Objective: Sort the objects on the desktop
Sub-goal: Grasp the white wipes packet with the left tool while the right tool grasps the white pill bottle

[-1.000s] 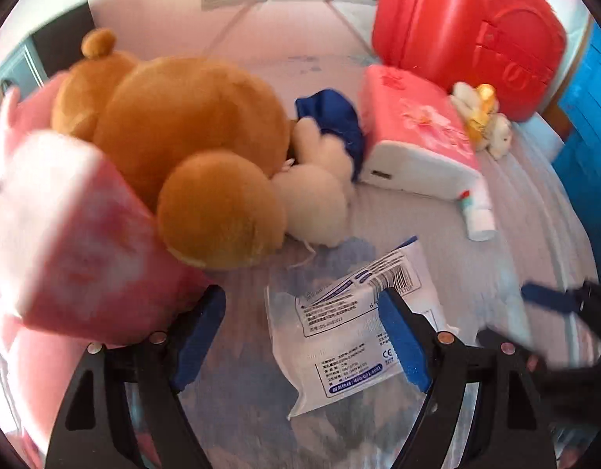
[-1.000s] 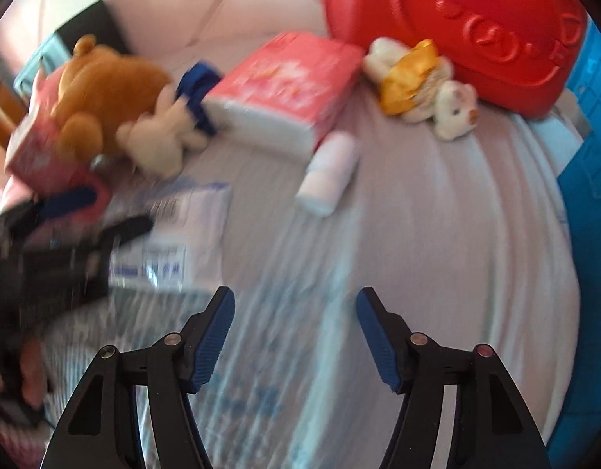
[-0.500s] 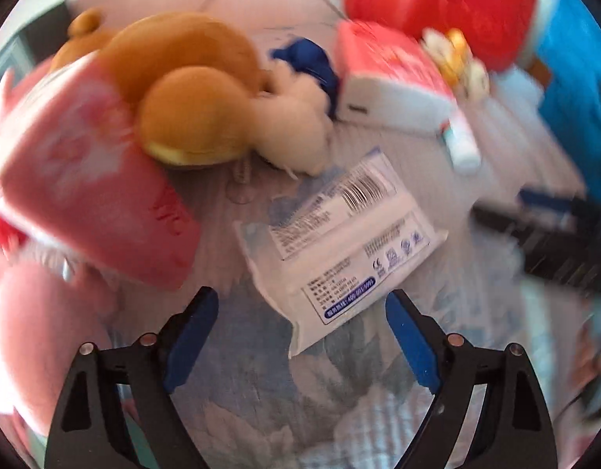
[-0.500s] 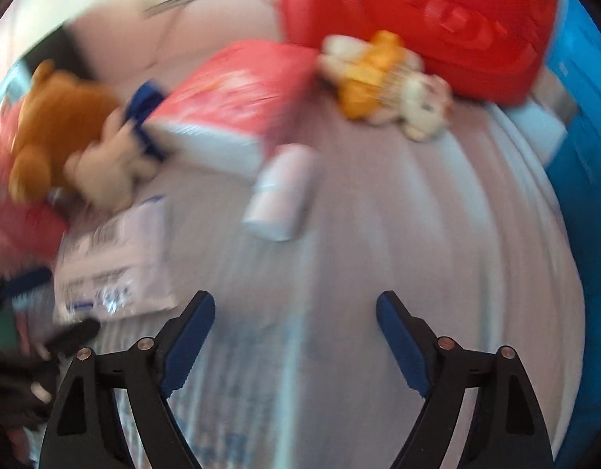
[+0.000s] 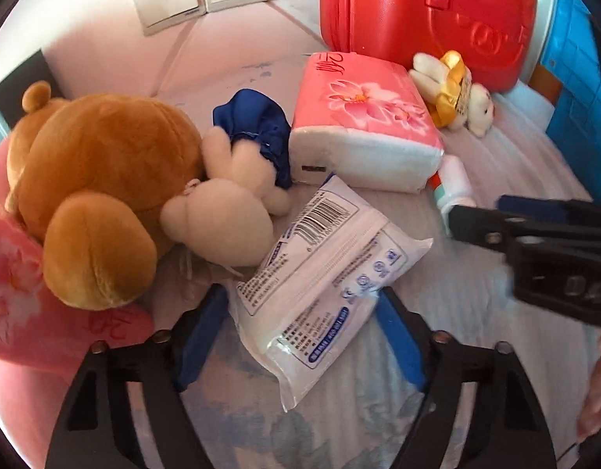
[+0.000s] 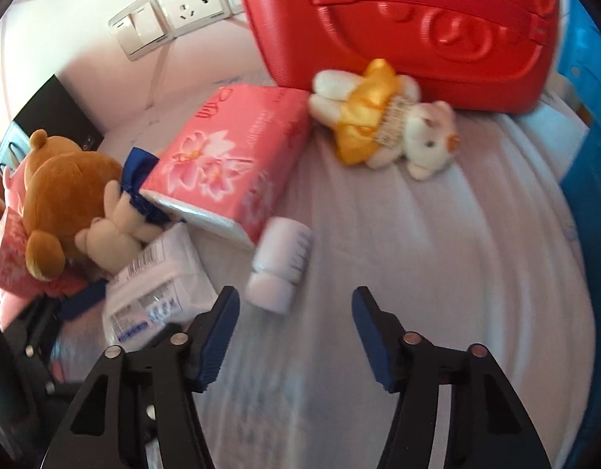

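Note:
A white wipes packet (image 5: 328,277) lies flat on the sheet between the fingers of my left gripper (image 5: 300,336). Its jaws are closing, with the blue pads at the packet's two edges and no squeeze showing. In the right wrist view the same packet (image 6: 156,285) has a left pad (image 6: 81,301) beside it. My right gripper (image 6: 296,332) hangs over bare sheet with nothing between its closing jaws. A white bottle (image 6: 279,262) lies just beyond its tips. In the left wrist view the right gripper (image 5: 480,211) reaches in from the right, next to the bottle (image 5: 453,187).
A brown teddy (image 5: 101,187) and a cream plush in blue (image 5: 230,215) lie left of the packet. Behind are a pink tissue pack (image 5: 363,117), a white plush in yellow (image 6: 382,133) and a red case (image 6: 398,27). Another pink pack (image 5: 11,285) is far left, a blue box (image 5: 578,90) right.
The left gripper has come down around the packet and its jaws have narrowed. The right gripper swung left toward the bottle; its jaws widened, then narrowed.

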Demonstrator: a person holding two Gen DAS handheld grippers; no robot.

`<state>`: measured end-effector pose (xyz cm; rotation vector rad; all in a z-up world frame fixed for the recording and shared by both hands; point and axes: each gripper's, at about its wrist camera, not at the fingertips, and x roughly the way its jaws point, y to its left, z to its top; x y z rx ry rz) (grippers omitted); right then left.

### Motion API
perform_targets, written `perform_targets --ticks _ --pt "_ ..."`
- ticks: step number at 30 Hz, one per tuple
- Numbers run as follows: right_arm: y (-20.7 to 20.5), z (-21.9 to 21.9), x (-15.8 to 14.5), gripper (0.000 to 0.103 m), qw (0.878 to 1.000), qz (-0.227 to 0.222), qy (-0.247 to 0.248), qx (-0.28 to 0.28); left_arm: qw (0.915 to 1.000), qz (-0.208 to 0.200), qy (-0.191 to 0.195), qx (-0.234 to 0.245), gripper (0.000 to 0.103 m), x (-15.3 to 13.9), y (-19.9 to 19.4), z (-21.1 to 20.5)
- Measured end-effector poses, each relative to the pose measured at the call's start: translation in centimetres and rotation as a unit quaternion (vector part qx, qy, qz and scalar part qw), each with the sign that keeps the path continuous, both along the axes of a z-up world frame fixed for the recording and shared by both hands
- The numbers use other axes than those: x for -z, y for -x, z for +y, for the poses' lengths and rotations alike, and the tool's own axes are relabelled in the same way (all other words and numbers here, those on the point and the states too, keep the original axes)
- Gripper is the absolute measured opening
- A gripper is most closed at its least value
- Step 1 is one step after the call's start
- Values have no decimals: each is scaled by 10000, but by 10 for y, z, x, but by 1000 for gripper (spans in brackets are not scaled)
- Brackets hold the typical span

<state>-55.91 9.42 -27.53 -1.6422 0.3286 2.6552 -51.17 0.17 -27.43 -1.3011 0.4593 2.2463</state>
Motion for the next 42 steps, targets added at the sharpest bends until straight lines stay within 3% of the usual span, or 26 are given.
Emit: perform_targets --ticks 3,6,9,16,19,24,28,30,31,35,42 --pt "13 -8 6 58 10000 -33 -10 -10 9999 -23 -67 -141 67 -2 0 -2" --pt "19 -15 5 30 9993 19 -367 -58 9996 -55 -149 -237 61 -4 -2 -9" --pt "15 -12 4 26 9994 -20 -351 -75 9984 -236 -262 -447 58 -7 -6 -20" --pt "-15 -15 0 26 9990 -197 -342 -232 9970 -553 -354 -412 58 -17 -24 -29" --pt "-25 -16 -2 26 9991 -204 -270 -272 9975 -500 -296 -394 65 -17 -22 -43" --pt "-19 -17 1 26 9990 -242 -251 -263 9987 -384 120 -320 75 -3 -18 -11" --pt "-7 -21 1 36 9992 -201 -236 -256 9990 -349 16 -268 79 1 -12 -8" --pt "-2 -23 1 36 9991 -154 -315 -235 9994 -268 -53 -198 74 1 -13 -7" --pt "1 -25 1 35 9990 -137 -342 -234 9995 -239 -73 -168 65 0 -15 -7" --pt "10 -35 1 25 9982 -147 -501 -302 9996 -274 -62 -74 51 -5 -25 -8" --pt "3 -53 -18 25 9978 -25 -542 -389 9995 -269 -173 -87 46 -26 -51 -19"
